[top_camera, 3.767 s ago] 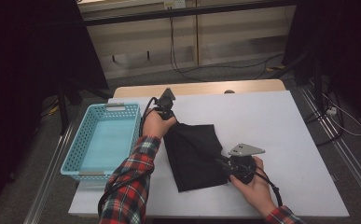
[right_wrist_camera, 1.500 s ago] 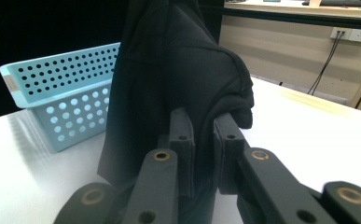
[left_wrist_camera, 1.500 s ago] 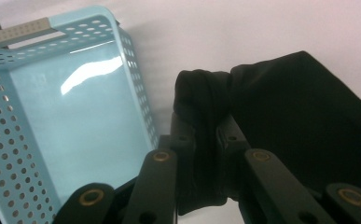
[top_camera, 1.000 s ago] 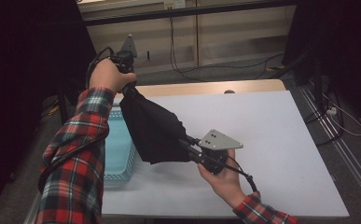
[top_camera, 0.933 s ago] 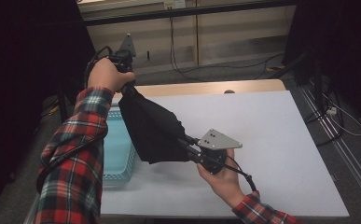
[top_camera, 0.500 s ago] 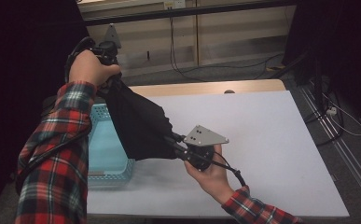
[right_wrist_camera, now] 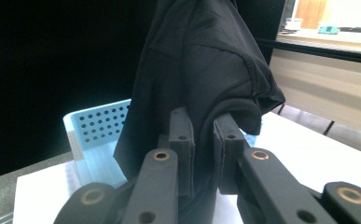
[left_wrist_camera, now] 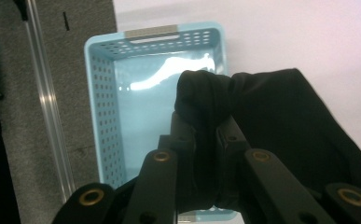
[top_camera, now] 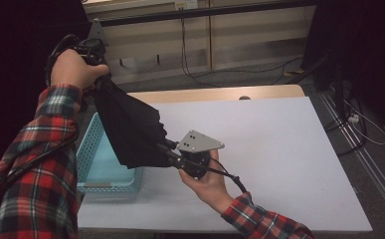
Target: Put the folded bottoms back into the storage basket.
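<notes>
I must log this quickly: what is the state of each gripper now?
Left gripper: closed on the black cloth.
Right gripper: closed on the same cloth.

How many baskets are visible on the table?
1. The light blue perforated basket stands at the table's left edge, partly behind the black garment. Nothing suggests another, though the garment may hide a part.

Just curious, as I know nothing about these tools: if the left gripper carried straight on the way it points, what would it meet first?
Probably the blue basket, beyond the black cloth the left gripper holds; depth is unclear.
</notes>
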The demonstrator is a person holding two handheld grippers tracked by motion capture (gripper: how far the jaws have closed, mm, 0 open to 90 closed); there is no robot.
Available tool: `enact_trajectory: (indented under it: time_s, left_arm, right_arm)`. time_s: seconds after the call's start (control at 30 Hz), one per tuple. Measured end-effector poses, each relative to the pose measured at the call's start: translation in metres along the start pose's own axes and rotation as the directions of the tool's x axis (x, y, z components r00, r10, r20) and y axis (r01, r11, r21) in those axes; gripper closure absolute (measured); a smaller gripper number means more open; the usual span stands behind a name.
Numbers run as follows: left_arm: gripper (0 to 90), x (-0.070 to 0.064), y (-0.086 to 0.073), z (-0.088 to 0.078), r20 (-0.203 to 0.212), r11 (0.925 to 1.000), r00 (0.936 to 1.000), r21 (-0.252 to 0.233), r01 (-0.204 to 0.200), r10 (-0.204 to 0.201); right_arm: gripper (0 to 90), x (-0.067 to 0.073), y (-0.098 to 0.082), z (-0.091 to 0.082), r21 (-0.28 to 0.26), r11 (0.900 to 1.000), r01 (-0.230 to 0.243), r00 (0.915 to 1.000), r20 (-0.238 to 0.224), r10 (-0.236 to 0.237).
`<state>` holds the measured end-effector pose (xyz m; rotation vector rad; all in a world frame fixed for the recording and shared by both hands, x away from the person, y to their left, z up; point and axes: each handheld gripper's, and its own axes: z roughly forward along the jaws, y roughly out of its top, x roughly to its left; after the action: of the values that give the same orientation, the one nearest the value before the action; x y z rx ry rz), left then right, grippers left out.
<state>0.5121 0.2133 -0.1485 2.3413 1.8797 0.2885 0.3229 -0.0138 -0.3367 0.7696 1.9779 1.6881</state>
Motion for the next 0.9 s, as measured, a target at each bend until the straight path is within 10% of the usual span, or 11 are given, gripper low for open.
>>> enact_trajectory:
  time_s: [0.9]
  left_arm:
    - [80.9,0.072,-0.022,0.018,-0.01,0.9966,0.9967,-0.018,0.081,-0.081]
  right_arm:
    - [80.9,0.037,-0.009,0.06,0.016,1.0,-0.026,0.9937,-0.108,0.027]
